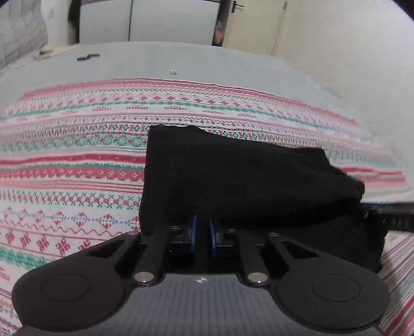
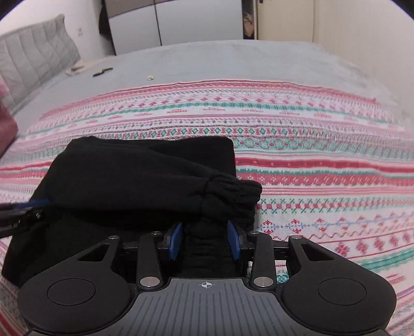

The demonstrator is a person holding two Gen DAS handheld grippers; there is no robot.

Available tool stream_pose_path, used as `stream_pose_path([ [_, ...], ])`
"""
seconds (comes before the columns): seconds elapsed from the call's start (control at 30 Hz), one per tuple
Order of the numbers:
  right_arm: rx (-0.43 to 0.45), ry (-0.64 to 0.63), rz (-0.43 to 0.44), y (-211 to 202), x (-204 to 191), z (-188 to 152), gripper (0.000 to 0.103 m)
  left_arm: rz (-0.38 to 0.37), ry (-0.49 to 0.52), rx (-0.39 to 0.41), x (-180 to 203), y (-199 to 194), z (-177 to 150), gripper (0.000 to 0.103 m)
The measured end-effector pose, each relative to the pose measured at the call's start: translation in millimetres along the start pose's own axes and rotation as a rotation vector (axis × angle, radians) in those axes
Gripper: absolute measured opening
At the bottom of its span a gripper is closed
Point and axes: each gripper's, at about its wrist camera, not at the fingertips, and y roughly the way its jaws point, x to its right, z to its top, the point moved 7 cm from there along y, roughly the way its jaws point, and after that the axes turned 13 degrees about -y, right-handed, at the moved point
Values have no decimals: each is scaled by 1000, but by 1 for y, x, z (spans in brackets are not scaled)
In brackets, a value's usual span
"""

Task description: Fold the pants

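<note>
Black pants [image 1: 245, 181] [image 2: 142, 175] lie partly folded on a red, green and white patterned blanket [image 1: 77, 181] [image 2: 323, 168]. Their near layer is raised and draped over both sets of fingertips. My left gripper [image 1: 203, 230] has its blue pads almost together, pinching the near edge of the pants. In the right wrist view it enters from the left [image 2: 26, 209] at that same edge. My right gripper [image 2: 205, 232] holds the gathered elastic waistband, which fills the gap between its blue pads. It shows at the right edge of the left wrist view [image 1: 388, 214].
The blanket covers a grey bed [image 2: 233, 59]. A padded grey headboard [image 2: 33, 59] stands at the left, and a small dark object [image 2: 103, 71] and a pale scrap [image 2: 150, 77] lie on the sheet. White wardrobe doors [image 1: 145, 20] are behind, a cream wall [image 1: 349, 64] at the right.
</note>
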Motion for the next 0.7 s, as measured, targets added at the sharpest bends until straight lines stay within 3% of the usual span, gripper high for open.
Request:
stream_pose_path([
  [0.1, -15, -56, -26, -3, -6, 2, 35, -34, -70, -5, -6, -6, 6, 41],
  [0.2, 6, -55, -41, -9, -12, 10, 38, -25, -36, 49, 3, -18, 10, 45],
  [0.33, 165, -107, -75, -29, -29, 31, 40, -27, 3, 56, 14, -25, 4, 45],
  [0.4, 185, -142, -63, -32, -40, 30, 40, -24, 21, 45, 17, -21, 0, 45],
  [0.5, 149, -179, -70, -27, -52, 24, 40, 27, 48, 14, 13, -9, -6, 45],
  [0.6, 20, -147, -33, 1, -52, 10, 40, 35, 74, 20, 13, -7, -10, 45],
  [0.7, 22, -205, -71, 10, -57, 5, 40, 54, 89, 28, 15, -11, -10, 45],
])
